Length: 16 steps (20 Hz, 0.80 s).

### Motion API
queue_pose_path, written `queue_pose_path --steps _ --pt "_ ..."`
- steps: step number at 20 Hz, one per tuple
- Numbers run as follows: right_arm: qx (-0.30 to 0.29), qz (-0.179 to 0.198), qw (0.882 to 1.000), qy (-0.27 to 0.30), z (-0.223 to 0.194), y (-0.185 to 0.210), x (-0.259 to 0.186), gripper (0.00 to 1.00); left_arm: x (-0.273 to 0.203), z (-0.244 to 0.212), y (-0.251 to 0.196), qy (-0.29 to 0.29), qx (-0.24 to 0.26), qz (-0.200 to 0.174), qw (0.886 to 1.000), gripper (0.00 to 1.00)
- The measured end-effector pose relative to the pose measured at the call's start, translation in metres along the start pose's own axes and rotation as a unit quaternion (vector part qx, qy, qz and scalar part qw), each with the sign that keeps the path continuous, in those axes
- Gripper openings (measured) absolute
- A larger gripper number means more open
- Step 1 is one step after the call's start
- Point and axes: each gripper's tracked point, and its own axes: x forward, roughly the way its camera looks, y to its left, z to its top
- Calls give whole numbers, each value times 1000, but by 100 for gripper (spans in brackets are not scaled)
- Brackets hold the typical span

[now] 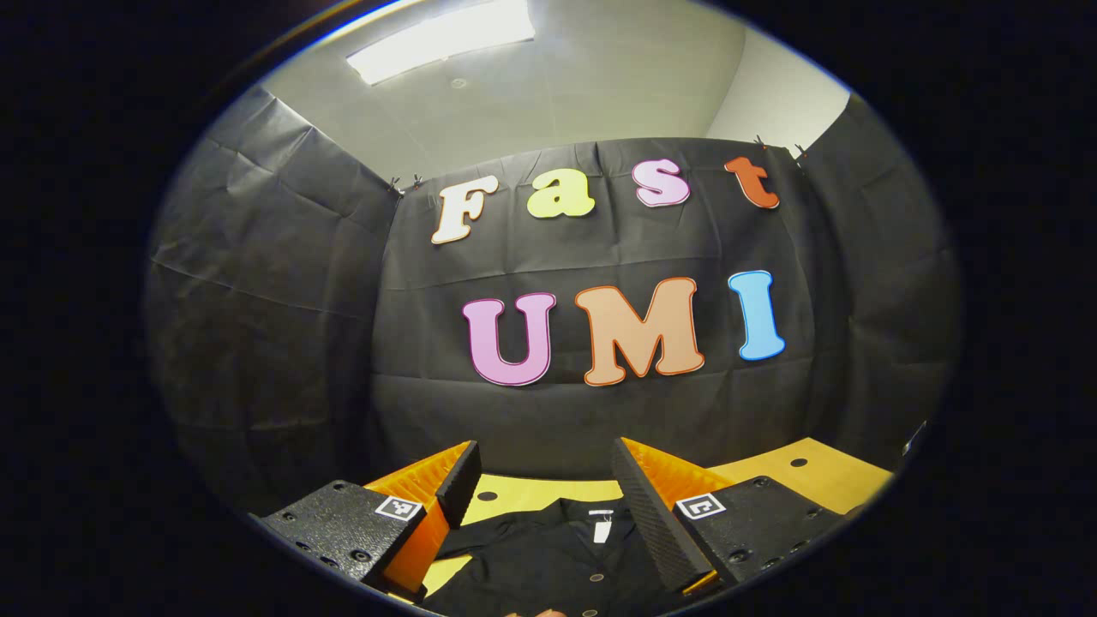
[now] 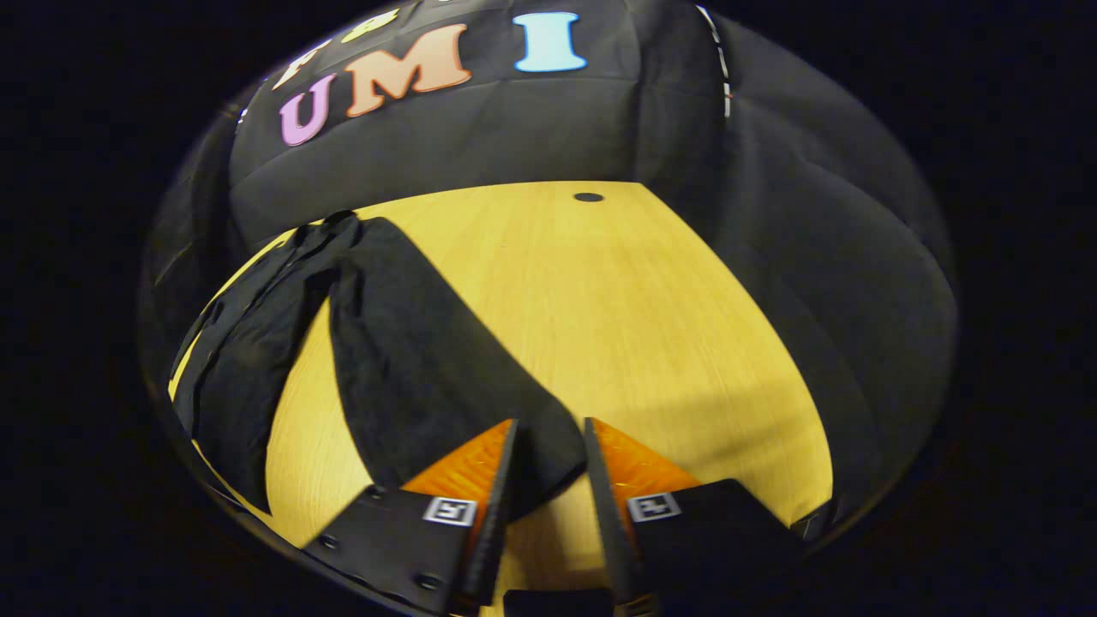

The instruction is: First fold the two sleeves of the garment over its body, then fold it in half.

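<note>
Two hand-held grippers are mine here, one in each hand. My left hand-held gripper (image 1: pixel 542 490) is raised and level, its fingers spread wide apart with nothing between them; past them, in the left gripper view, I see the black garment (image 1: pixel 548 557) lying on the yellow counter (image 1: pixel 814 476), its collar toward the far edge with a small white tag (image 1: pixel 602 530) at the neck and a few buttons down the front. My right hand-held gripper (image 2: pixel 548 437) points down at the counter (image 2: pixel 617 300), its fingers parted by a narrow gap and gripping nothing. One long black sleeve (image 2: pixel 420 360) stretches flat across the wood, its end lying just at the fingertips, mostly by the left finger. Farther left in the right gripper view the garment's body (image 2: pixel 248 360) lies rumpled near the counter's edge.
</note>
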Motion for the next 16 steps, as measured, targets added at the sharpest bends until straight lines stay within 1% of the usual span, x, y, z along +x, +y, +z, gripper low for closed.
queue_pose_path --steps 1,2,3,4,5,8,10,12,13,15,16 --pt "1 2 1000 6 -1 3 1 23 -1 0 1 -1 -2 1 1000 92" --pt "5 -8 1000 -3 2 1 3 5 -1 0 3 -2 -2 3 1000 92" --pt "7 -19 1000 -2 2 2 8 7 -2 -1 7 -3 0 6 1000 92" --pt "4 -31 1000 -5 2 2 3 3 -2 0 12 -6 -1 10 1000 92" --pt "0 -29 1000 -4 5 7 0 3 -3 0 15 -6 -3 13 1000 92" --pt "-4 0 1000 -17 26 44 -18 2 -7 2 33 -14 -6 23 1000 92" --pt "-14 2 999 -39 51 64 -32 3 -7 0 45 -20 -11 23 999 92" --pt "-29 3 997 -73 77 84 -53 2 -6 -4 61 -22 -24 24 999 92" --pt "-40 5 995 -87 90 98 -62 2 -4 -6 68 -26 -30 25 999 91" --pt "-45 18 993 -104 110 133 -74 2 0 -14 87 -9 -34 28 999 92" --pt "-50 24 992 -117 125 151 -80 2 2 -11 97 -20 -35 31 999 92"
